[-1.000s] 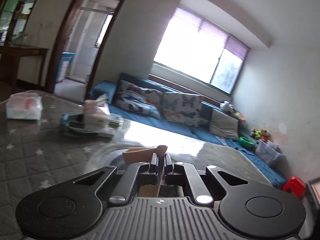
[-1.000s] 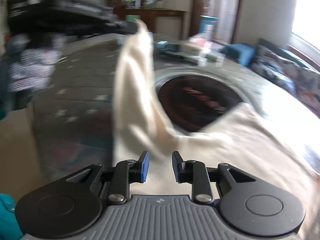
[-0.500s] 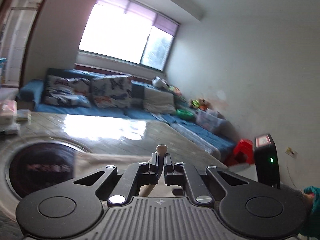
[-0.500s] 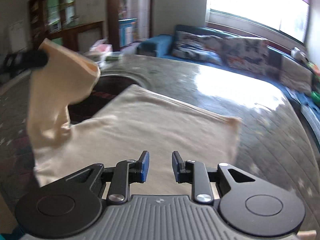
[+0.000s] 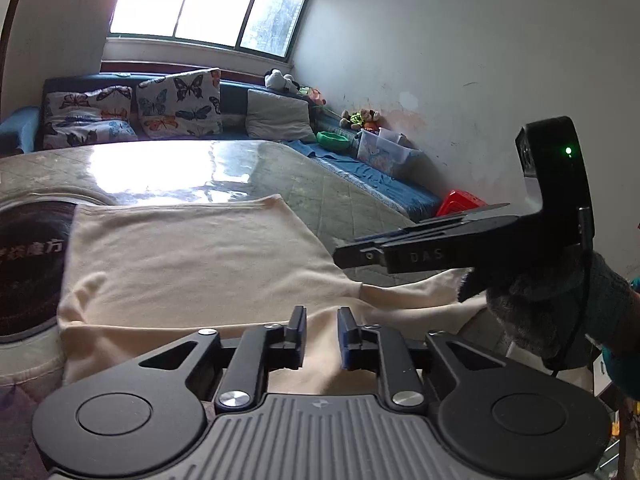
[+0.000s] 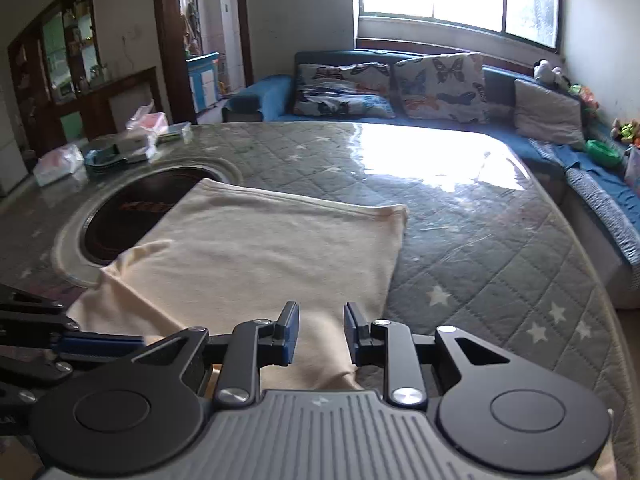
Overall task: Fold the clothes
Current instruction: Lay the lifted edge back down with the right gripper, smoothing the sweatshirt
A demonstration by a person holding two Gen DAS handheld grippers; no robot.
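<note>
While we look along the left gripper point(image 5: 322, 334), its jaws are opening, a clear gap between the pads and no cloth pinched there; the cream garment point(image 5: 192, 264) lies under and ahead of it on the quilted table point(image 5: 320, 196), its far hem running straight, its left side overlapping the round dark inset point(image 5: 24, 264) in the tabletop; a folded layer shows as a soft ridge near the fingers; the right gripper point(image 5: 352, 256) crosses in from the right, seen side-on, carried by a hand in a grey-and-teal glove point(image 5: 552, 304), just above the garment's right corner; from this view we cannot tell its gap. Turning to the right wrist view, we see the right gripper point(image 6: 321, 334) parted a little, nothing clamped, cloth passing beneath the pads only; the garment point(image 6: 264, 252) spreads flat ahead, its right edge clean against the starred quilting; the left tool's fingers point(image 6: 100, 342) enter at lower left, level with the near hem. Our judgement: a fold has just been laid and is being let go; to do it well we would lift both tools straight off without dragging the top layer, then check that edges align before taking the next corners; the loose ridge at left could want smoothing first.
</note>
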